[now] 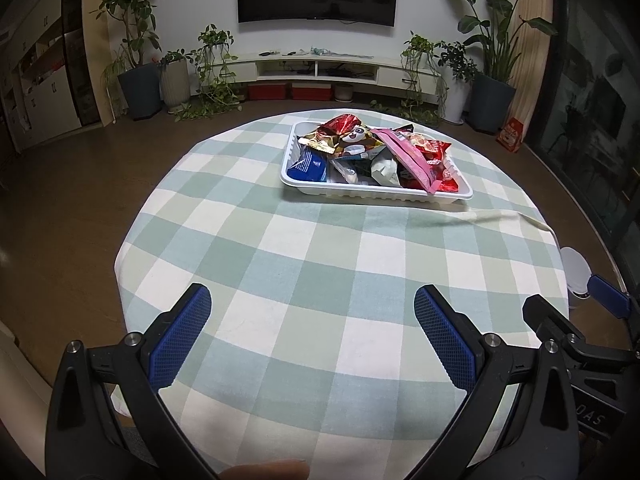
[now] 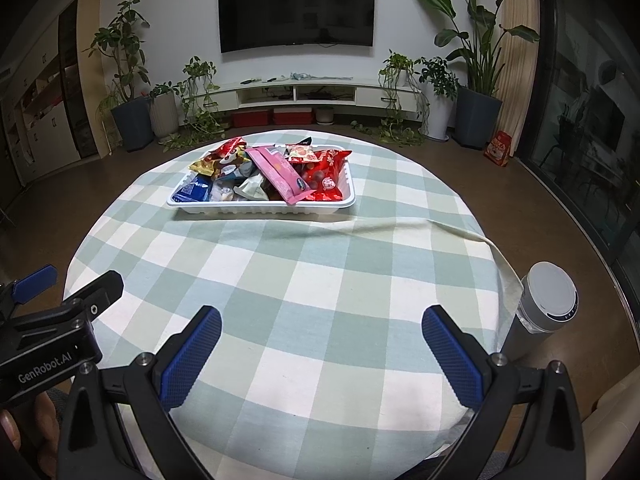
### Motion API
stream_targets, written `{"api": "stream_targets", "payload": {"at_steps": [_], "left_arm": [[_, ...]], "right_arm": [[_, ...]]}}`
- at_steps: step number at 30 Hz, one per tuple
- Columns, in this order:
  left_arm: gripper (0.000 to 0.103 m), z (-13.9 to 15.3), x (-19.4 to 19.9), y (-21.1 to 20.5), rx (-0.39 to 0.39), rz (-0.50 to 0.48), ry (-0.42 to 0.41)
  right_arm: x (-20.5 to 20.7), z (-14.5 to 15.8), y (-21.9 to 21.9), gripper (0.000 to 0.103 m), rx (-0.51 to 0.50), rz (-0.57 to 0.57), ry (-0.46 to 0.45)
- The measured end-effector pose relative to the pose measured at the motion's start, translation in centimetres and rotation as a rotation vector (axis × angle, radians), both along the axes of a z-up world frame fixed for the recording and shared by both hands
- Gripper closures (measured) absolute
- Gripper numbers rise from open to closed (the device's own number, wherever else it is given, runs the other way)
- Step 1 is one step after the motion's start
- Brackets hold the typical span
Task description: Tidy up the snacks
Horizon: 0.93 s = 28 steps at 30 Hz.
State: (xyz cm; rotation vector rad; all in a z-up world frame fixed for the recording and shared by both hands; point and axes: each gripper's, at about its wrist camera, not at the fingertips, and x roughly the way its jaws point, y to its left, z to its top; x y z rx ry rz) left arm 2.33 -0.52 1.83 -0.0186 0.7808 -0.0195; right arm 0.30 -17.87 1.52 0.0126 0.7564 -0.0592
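The white ribbed plastic tray [image 2: 262, 209] of snack packets lay long-axis left-to-right at upper centre — the pink packet [image 2: 276, 174] perhaps angled toward bottom right; left gripper [image 1: 312, 312] and right gripper [image 2: 322, 330] gaped, empty.

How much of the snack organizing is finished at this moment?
All visible snack packets, such as the pink packet and the blue packet, already sit in the white tray, though piled loosely. The left gripper and right gripper are open and hold nothing. No packet lies on the checked tablecloth, so little seems left, perhaps tidying the pile.
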Motion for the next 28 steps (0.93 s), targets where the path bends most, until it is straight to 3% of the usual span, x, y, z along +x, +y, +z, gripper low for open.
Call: {"api": "stream_targets", "payload": {"at_steps": [28], "left_arm": [[0.0,-0.14,-0.05,0.19,0.008,0.006,0.0]], "right_arm": [[-0.07,0.08,-0.23,0.0,-0.001,-0.001,0.003]]}}
